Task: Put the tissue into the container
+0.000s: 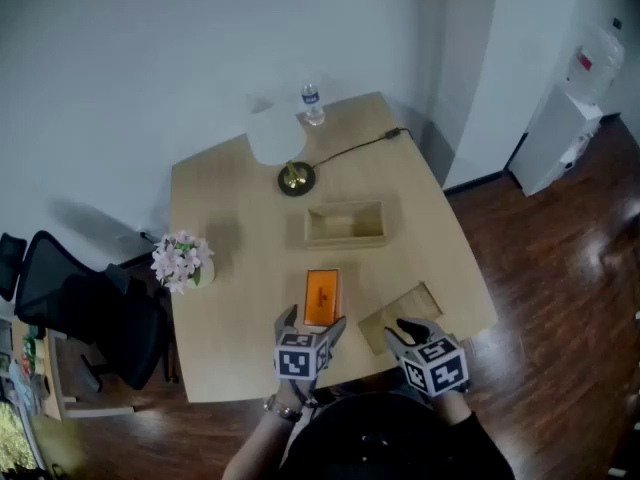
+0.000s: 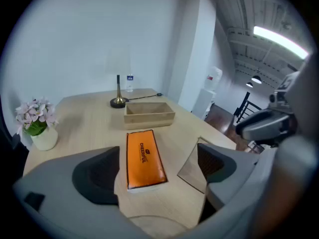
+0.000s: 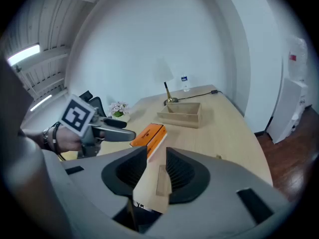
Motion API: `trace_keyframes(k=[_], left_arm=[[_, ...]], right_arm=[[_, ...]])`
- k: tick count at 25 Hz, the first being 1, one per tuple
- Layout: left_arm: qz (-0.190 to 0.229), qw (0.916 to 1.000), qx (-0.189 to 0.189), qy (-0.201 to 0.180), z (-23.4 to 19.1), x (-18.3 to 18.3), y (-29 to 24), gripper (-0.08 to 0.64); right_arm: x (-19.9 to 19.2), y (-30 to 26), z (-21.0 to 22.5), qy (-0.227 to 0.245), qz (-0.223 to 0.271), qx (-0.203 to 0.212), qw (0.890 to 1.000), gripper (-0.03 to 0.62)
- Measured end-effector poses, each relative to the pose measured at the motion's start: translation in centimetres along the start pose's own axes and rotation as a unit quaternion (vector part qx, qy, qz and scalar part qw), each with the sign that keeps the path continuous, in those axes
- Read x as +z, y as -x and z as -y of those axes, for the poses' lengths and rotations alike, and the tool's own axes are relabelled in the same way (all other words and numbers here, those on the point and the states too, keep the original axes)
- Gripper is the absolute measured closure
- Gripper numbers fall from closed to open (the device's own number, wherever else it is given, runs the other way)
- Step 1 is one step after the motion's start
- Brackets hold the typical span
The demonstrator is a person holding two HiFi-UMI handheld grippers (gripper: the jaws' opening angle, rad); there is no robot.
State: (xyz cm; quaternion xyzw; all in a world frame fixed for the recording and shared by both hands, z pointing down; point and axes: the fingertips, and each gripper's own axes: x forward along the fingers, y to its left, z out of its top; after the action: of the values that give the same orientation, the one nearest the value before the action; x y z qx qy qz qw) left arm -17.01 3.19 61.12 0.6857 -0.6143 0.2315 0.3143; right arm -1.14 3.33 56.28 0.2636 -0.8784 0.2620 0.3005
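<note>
Tissue pack [image 2: 144, 158] orange, flat, between wide-open left gripper [image 2: 157, 169] jaws; right gripper [image 3: 156, 166] clamps wooden lid [image 3: 146, 195].

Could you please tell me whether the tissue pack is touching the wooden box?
Apart: the head view shows a strip of bare table between the tissue pack and the box.

cropped: chair [image 1: 70, 303] (left edge) | unreadable: bottle [image 1: 313, 106] label | hidden: lid [image 1: 408, 306] near corner

Soft light is shed by ceiling strips [image 2: 279, 36]; faint shadows are cast on the surface [image 1: 230, 298]; edges seem warped, blurred.
</note>
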Motion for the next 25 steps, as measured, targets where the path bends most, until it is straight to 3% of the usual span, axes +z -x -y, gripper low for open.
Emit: trace_keyframes(k=[2, 5, 9, 12, 15, 19, 22, 25], left_arm=[[-0.025, 0.9994, 0.022, -0.003, -1.1, -0.3, -3.4, 0.045], [-0.073, 0.9966, 0.036, -0.011, -2.1, -1.1, -7.5, 0.043], [-0.154, 0.9862, 0.056, -0.027, -3.6, -3.4, -10.0, 0.046], [-0.188, 0.9787, 0.069, -0.044, -4.3, -4.6, -10.4, 0.081], [-0.172, 0.9808, 0.070, -0.060, -4.5, -4.4, -10.3, 0.122], [-0.155, 0.9840, 0.030, -0.083, -3.9, -3.5, -9.4, 0.170], [-0.147, 0.9817, -0.007, -0.121, -3.9, -2.3, -7.7, 0.185], [-0.134, 0.9737, -0.052, -0.177, -4.0, -0.3, -5.7, 0.193]], right_arm=[[-0.4, 0.0, 0.4, -0.007, -0.004, 0.007, 1.000, 0.468], [-0.5, 0.4, 1.4, -0.015, -0.007, 0.012, 1.000, 0.468], [-0.3, 1.7, 3.3, -0.021, -0.004, 0.016, 1.000, 0.468], [-0.4, 2.9, 5.7, -0.032, 0.001, 0.018, 0.999, 0.468], [-0.7, 4.1, 8.1, -0.045, 0.006, 0.019, 0.999, 0.468], [-0.9, 4.4, 10.3, -0.065, 0.005, 0.026, 0.998, 0.468], [-0.7, 4.2, 10.9, -0.073, 0.003, 0.026, 0.997, 0.468], [0.0, 3.8, 10.4, -0.087, 0.010, 0.019, 0.996, 0.468]])
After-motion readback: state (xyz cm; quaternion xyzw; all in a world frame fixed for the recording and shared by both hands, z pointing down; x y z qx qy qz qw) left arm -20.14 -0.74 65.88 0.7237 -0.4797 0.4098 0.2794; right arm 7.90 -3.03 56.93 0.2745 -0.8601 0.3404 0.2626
